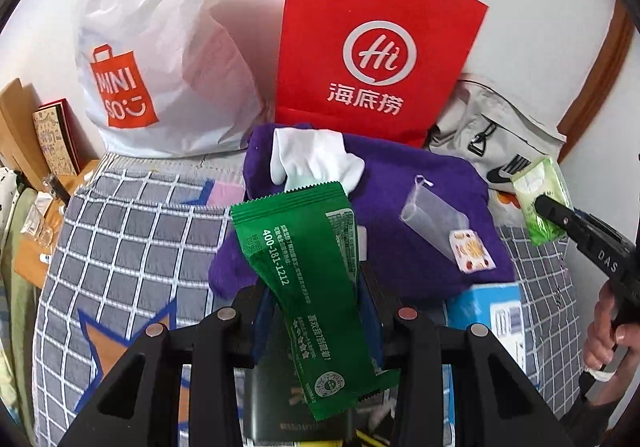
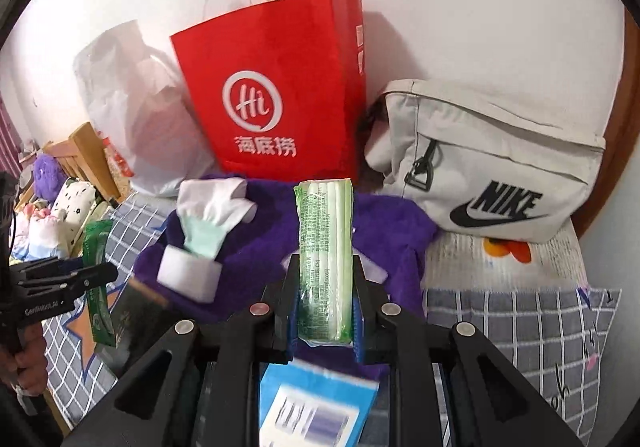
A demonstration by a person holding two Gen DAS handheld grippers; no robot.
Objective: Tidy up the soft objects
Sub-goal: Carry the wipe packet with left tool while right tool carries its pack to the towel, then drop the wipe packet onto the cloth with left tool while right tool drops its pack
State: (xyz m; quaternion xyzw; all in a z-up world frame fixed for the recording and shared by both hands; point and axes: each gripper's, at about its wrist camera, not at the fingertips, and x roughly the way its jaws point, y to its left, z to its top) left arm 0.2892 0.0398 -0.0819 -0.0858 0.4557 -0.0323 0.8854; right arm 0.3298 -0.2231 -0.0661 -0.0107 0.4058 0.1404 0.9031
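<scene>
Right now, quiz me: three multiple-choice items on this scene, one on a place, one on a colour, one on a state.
1. Where does the white glove lie?
A. on the purple towel
B. inside the red Haidilao bag
C. on the grey Nike bag

2. What colour is the packet in the left gripper?
A. blue
B. green
C. yellow

3. What state is the right gripper in?
A. open, empty
B. shut, empty
C. shut on the tissue pack

Answers: 1 A, the glove rests on the purple cloth; 2 B, the green wet-wipe packet is clamped there; 3 C, both fingers press the pack's sides.

Glove (image 1: 316, 159) on towel (image 1: 420, 207) before paper bag (image 1: 376, 47)
</scene>
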